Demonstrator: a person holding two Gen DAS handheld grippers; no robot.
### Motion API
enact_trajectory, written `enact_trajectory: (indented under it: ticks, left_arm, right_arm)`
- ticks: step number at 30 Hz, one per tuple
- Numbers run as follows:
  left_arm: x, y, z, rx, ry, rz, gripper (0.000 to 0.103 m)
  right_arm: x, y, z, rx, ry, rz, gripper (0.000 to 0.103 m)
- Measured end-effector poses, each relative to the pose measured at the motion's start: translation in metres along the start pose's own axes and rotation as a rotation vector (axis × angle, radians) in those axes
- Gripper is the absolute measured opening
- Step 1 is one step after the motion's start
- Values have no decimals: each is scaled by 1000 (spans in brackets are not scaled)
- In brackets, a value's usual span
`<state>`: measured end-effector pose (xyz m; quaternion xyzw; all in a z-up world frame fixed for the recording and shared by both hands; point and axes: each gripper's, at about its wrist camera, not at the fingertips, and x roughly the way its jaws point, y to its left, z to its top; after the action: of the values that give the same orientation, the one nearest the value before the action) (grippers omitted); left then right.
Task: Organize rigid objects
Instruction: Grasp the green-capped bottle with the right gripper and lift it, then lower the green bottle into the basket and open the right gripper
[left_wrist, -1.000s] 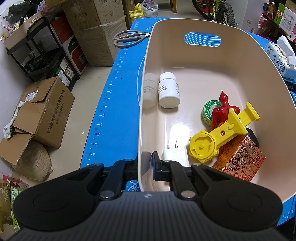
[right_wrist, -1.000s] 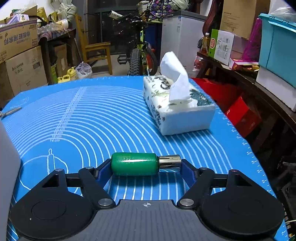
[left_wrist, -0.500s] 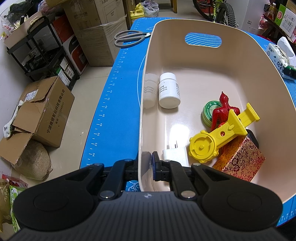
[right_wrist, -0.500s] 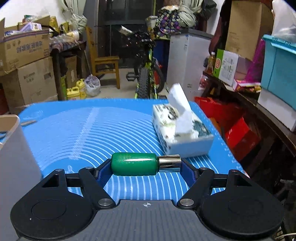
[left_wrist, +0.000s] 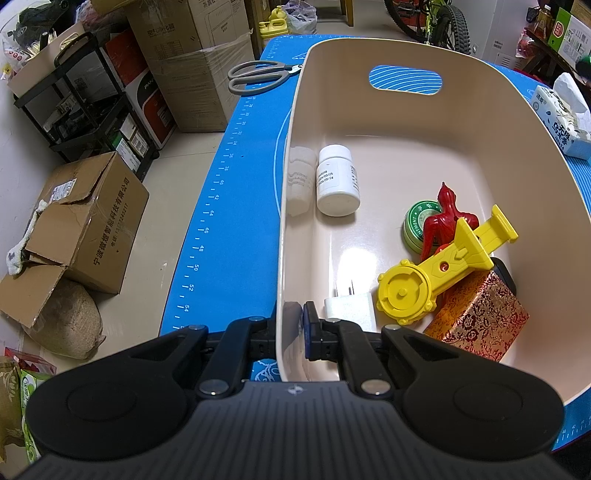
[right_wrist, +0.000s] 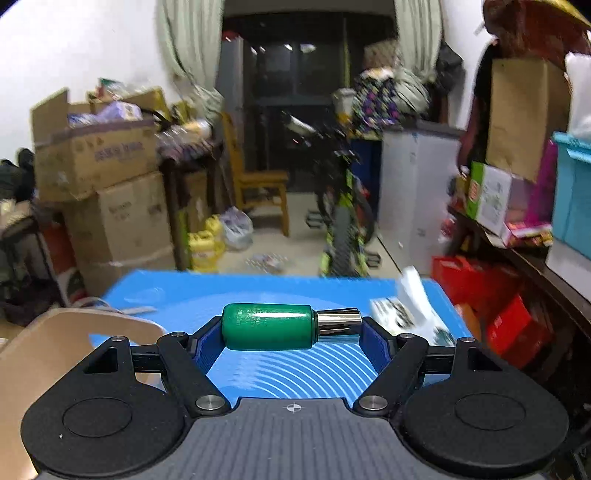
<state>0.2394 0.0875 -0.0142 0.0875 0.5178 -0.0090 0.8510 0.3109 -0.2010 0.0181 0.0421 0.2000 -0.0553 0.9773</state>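
right wrist view: right tool (right_wrist: 291, 328) pinches glossy green cylinder (right_wrist: 269, 326); left tool (left_wrist: 290, 325) clamps smooth beige tub wall (left_wrist: 282, 258).

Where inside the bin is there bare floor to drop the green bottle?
In the bin, the far half is bare, from the handle cutout down to the white pill bottle, plus a middle strip between it and the white charger. The near right corner is crowded: green tin, red figure, yellow toy, patterned box.
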Motion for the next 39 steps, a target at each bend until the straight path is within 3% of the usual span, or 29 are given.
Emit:
enact_trajectory:
  ticks: [6,14,28,39]
  left_arm:
    - [0,0,0,0,0,0,11]
    - [0,0,0,-1,-1,-1,11]
    - [0,0,0,-1,-2,-1,11]
    - [-2,-1,2,0,-2,0,11]
  right_arm:
    - [-23,30,17,-30,-38,100,78]
    - [-39,77,19,-90,-2,183,78]
    - [-48,142,-1,-212,91,275,78]
    - [-32,170,-18,-291,239,311,78]
